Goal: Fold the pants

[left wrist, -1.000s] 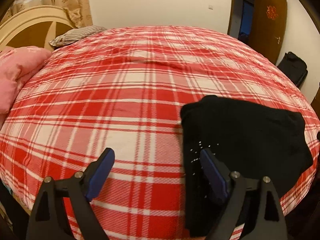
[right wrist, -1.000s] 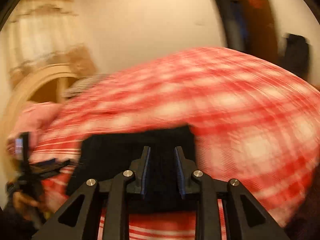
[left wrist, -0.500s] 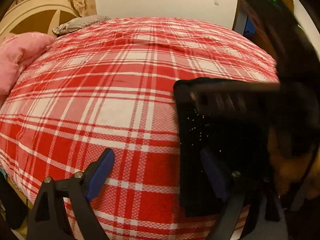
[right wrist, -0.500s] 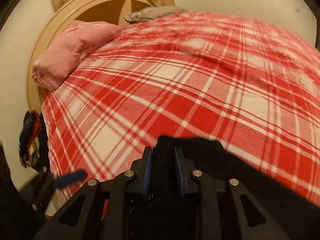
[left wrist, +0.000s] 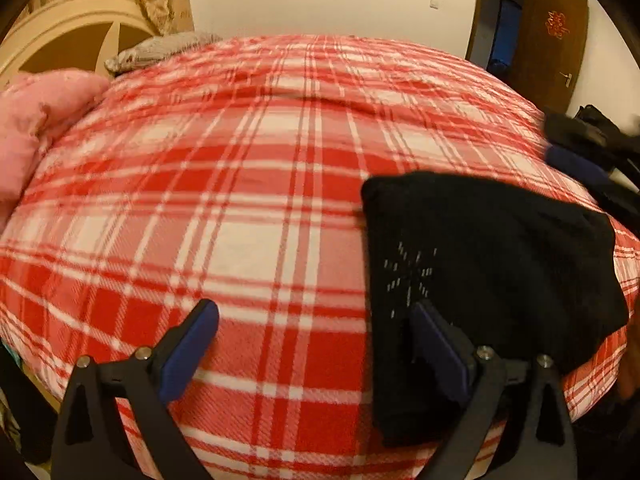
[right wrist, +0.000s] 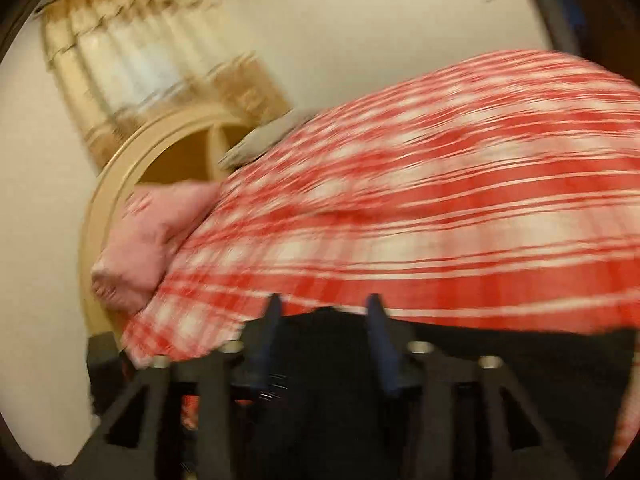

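Pants (left wrist: 492,256) lie as a compact black bundle on the right part of the plaid bed (left wrist: 240,208), near its front edge, so we judge the folding nearly done. Our left tool (left wrist: 316,344) hangs spread wide, one finger over bare bedspread, the other over the bundle's left edge. Our right tool (right wrist: 324,328), blurred, is parted above the cloth, pinching nothing.

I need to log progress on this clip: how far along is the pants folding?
Mostly done: the black pants lie as a compact folded bundle on the plaid bedspread. In hand: nothing; the left gripper and right gripper are open. Left: perhaps a final tidy.
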`<act>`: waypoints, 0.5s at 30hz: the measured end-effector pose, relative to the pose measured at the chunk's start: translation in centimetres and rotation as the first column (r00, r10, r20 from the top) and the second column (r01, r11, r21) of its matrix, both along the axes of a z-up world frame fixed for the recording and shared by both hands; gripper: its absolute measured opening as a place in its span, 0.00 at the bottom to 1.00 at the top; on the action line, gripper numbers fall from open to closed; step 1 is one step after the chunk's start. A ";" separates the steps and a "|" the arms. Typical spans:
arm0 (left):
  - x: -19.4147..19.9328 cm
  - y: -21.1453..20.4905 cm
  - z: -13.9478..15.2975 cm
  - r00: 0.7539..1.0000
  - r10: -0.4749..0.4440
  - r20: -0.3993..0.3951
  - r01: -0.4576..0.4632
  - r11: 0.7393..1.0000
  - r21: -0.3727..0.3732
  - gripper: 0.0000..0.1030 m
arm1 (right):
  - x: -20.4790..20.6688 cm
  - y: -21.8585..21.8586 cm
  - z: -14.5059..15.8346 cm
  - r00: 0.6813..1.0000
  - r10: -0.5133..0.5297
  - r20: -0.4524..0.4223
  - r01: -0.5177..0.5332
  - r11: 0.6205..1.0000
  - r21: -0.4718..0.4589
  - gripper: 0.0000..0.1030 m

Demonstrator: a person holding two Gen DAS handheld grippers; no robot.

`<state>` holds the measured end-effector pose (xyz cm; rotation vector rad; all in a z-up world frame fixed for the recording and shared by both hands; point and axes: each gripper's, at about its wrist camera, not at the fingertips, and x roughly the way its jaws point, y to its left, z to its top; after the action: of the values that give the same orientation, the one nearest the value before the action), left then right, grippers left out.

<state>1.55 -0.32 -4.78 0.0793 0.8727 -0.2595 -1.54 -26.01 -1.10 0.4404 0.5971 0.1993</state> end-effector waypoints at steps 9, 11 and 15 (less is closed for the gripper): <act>1.1 -3.5 2.6 0.992 -0.098 0.075 0.098 0.995 -0.003 0.96 | -8.6 -8.9 -2.1 0.940 -0.333 -0.074 0.331 0.943 -0.031 0.64; 1.2 -4.6 2.2 0.992 -0.124 0.036 0.125 0.992 -0.032 0.96 | -9.7 -9.9 -3.0 0.931 -0.353 -0.092 0.353 0.935 -0.018 0.64; 0.8 -6.0 0.7 0.987 -0.156 -0.019 0.155 0.986 -0.052 0.96 | -10.8 -10.3 -4.9 0.907 -0.408 -0.108 0.403 0.913 -0.069 0.64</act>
<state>2.39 -6.32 -4.07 0.0977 0.8835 -0.4296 -12.36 -36.34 -5.96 0.5251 0.6131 -0.2413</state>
